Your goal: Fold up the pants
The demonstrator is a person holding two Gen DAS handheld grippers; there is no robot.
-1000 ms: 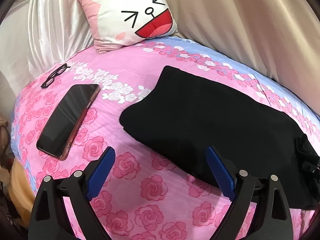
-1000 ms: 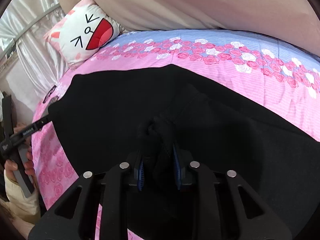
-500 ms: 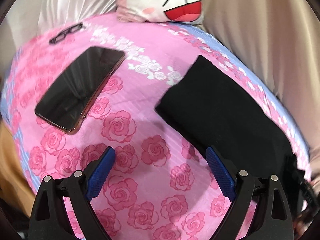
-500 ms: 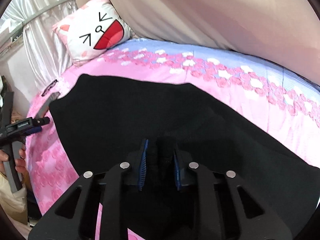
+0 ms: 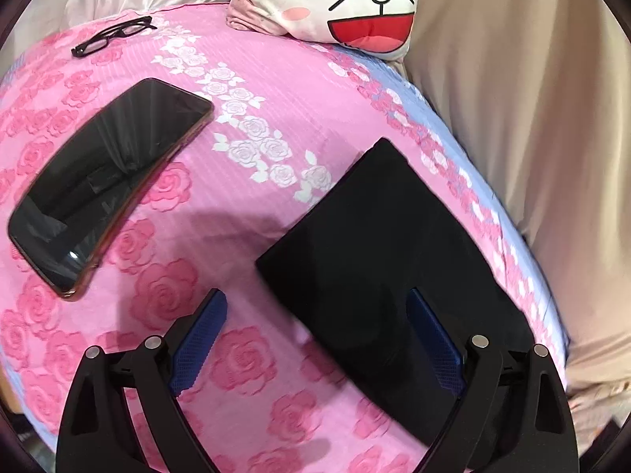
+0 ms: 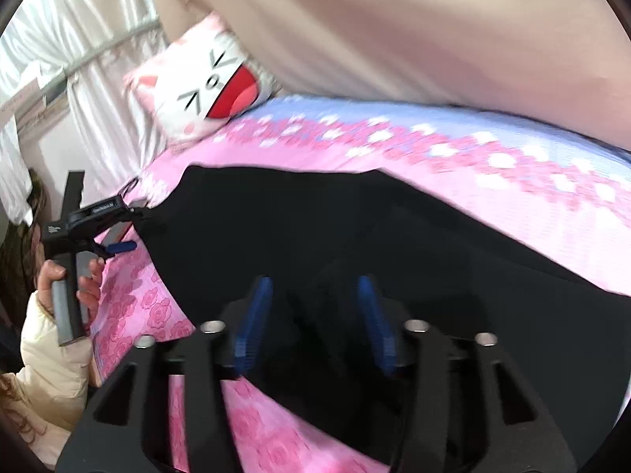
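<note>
While the bed with its pink rose-print sheet [image 5: 252, 90] takes up most of both views, the black fabric pants [image 5: 378, 244] lie flat on it toward the beige draped cloth [image 5: 532, 118], already doubled into a long, smooth-edged slab, so at least one fold looks done. What seems left is a further fold to shorten the slab, and perhaps some smoothing. The white-and-pink cartoon-face cushion [image 5: 347, 0] sits at the head of the bed, well apart from the pants. A black slab-shaped phone [image 5: 106, 181] rests on the sheet beside the pants, not touching them. The left gripper [image 5: 315, 339] stands wide apart and holds nothing, one blue pad over the pants' near edge, the other over bare sheet. The right gripper [image 6: 315, 315] is opening, dark cloth bunched between its pads but no longer pinched. Black-rimmed glasses [image 5: 114, 35] lie near the far edge.
</note>
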